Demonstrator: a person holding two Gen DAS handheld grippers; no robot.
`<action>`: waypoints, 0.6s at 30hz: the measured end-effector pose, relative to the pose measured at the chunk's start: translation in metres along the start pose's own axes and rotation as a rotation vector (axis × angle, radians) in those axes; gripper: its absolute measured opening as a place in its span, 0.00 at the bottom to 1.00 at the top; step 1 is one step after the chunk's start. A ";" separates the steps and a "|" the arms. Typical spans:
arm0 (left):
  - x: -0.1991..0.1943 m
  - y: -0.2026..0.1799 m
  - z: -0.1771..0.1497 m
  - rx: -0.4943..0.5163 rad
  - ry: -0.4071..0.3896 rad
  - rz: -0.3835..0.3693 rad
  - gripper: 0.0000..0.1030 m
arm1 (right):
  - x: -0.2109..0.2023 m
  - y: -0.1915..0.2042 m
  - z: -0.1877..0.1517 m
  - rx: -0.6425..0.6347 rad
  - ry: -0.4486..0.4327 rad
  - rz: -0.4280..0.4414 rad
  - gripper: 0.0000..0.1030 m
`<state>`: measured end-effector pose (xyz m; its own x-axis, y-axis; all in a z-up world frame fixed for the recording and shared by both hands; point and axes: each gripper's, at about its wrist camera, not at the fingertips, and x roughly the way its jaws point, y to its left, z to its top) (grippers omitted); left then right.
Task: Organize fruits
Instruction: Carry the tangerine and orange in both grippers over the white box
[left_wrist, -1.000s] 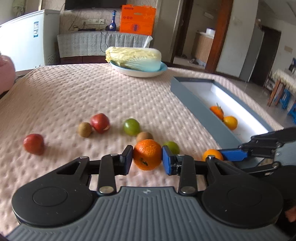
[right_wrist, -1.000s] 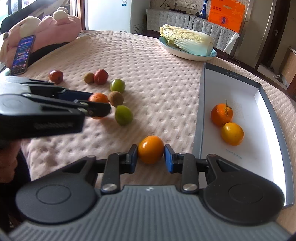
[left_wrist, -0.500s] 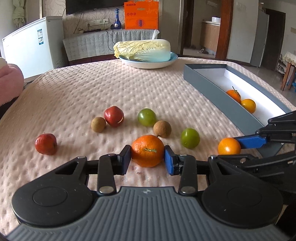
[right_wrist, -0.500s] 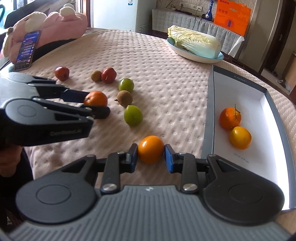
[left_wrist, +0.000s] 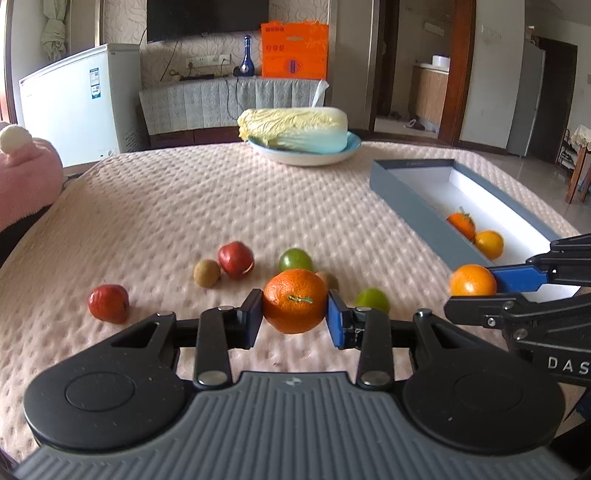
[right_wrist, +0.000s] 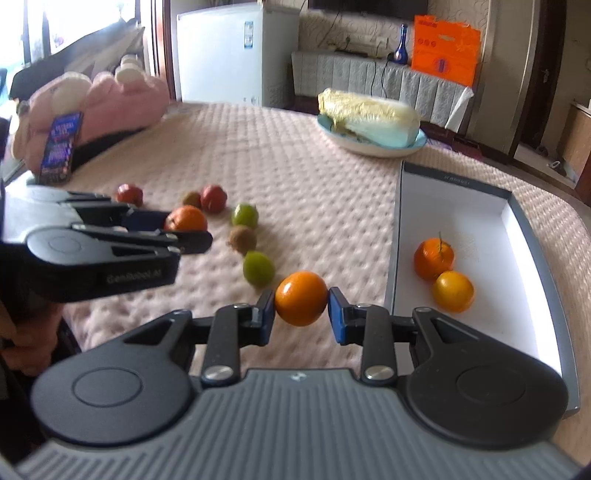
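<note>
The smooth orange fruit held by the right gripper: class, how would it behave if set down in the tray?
The smooth round orange fruit would probably roll on the grey tray's flat white floor. Its glossy skin looks slippery, yet the right gripper's fingers hold it firmly.

- Both grippers lifted off the cloth (left_wrist: 184, 192), each carrying its fruit upward.
- Tangerine (left_wrist: 295, 301) in left gripper (left_wrist: 295, 321) now hanging above the loose fruit at frame centre.
- Orange (right_wrist: 301, 298) in right gripper (right_wrist: 301, 314) raised, nearer the box (right_wrist: 391, 258) at right of frame.
</note>
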<state>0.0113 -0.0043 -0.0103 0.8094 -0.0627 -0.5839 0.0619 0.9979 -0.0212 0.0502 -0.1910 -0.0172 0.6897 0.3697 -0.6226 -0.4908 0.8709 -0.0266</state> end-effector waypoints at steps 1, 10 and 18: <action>-0.001 -0.002 0.001 0.002 -0.004 -0.001 0.41 | -0.003 -0.001 0.001 0.008 -0.015 0.008 0.33; -0.002 -0.021 0.003 0.014 -0.014 -0.042 0.41 | -0.013 -0.010 -0.001 0.026 -0.054 0.012 0.33; 0.000 -0.034 0.007 0.019 -0.023 -0.077 0.41 | -0.021 -0.022 -0.002 0.064 -0.079 -0.001 0.33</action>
<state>0.0130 -0.0387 -0.0041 0.8148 -0.1399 -0.5626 0.1355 0.9895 -0.0499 0.0458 -0.2189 -0.0053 0.7310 0.3910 -0.5593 -0.4569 0.8892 0.0245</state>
